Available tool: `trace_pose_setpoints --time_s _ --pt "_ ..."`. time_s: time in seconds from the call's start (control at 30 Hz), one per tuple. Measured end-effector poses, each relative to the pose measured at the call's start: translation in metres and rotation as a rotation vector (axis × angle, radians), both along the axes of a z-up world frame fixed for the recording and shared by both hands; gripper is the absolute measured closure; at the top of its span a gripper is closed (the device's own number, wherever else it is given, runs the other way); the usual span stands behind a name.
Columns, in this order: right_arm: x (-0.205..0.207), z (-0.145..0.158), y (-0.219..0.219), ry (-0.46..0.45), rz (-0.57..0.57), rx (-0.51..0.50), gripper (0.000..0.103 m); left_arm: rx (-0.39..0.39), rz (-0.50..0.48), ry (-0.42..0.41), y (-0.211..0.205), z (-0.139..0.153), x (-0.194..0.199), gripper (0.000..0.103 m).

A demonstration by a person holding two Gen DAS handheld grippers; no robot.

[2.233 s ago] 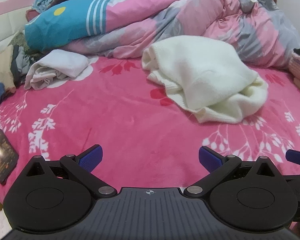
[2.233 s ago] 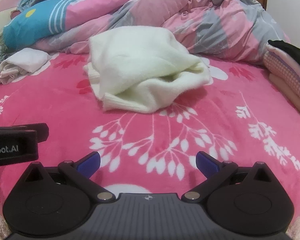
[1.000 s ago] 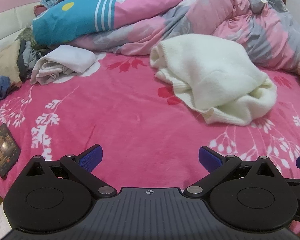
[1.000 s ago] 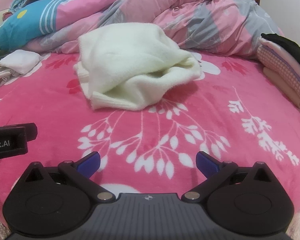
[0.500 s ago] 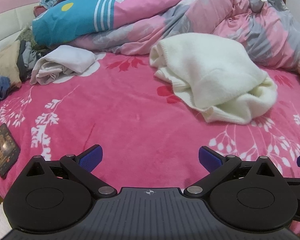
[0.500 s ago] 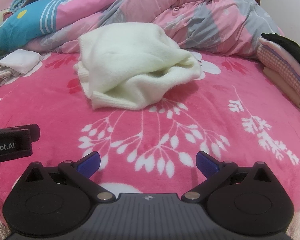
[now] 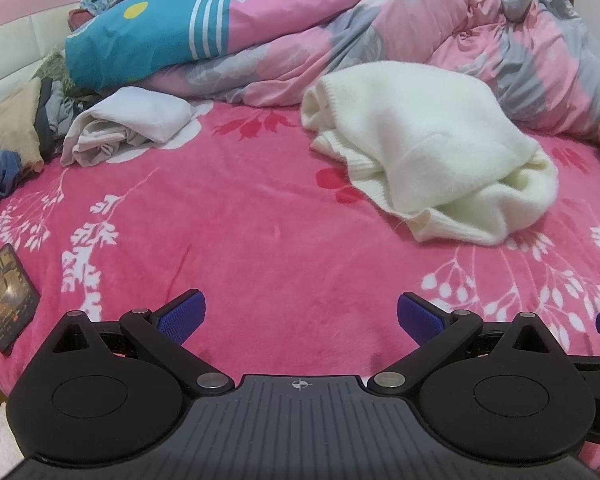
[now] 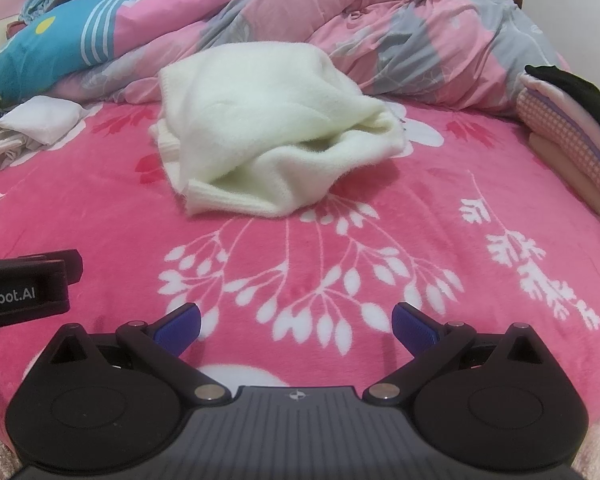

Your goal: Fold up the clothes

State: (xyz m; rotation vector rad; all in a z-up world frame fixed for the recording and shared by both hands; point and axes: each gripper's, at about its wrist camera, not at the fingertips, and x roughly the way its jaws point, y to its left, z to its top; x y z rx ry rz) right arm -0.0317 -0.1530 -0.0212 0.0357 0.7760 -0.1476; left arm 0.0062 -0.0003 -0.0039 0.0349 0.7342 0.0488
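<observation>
We see white sweater [image 7: 432, 148] in lump on pink blanket [image 7: 240, 216], not folded yet. Our left tongs [image 7: 300, 316] and right tongs [image 8: 296, 322] wide open, hold nothing, well short of sweater. All folding left, we think.

- Left wrist view looks low across the pink floral blanket [image 7: 260, 208], ahead of its claw.
- Right wrist view sits alongside, facing likewise.
- Both share the rumpled cream knitted sweater [image 7: 428, 144] [image 8: 268, 120] ahead.

Your left gripper [image 7: 300, 316]: black linkage arms, blue pads, silver pivot screws.
Your right gripper [image 8: 296, 326]: same build, ribbed grey body.
</observation>
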Motion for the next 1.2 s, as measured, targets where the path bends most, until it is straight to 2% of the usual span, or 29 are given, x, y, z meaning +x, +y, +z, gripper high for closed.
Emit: trace_pose_setpoints --time_s 0.93,1.07,1.2 --pt "0.01 -0.002 0.0 0.011 -0.001 -0.002 0.0 -0.005 0.008 0.02 0.001 -0.007 0.01 0.0" --pt "0.012 -0.005 -0.003 0.009 -0.006 0.007 0.0 -0.037 0.009 0.007 0.005 -0.01 0.011 0.0" --pt "0.01 -0.006 -0.008 -0.016 -0.005 0.019 0.0 -0.119 0.021 -0.002 0.014 -0.014 0.014 0.0"
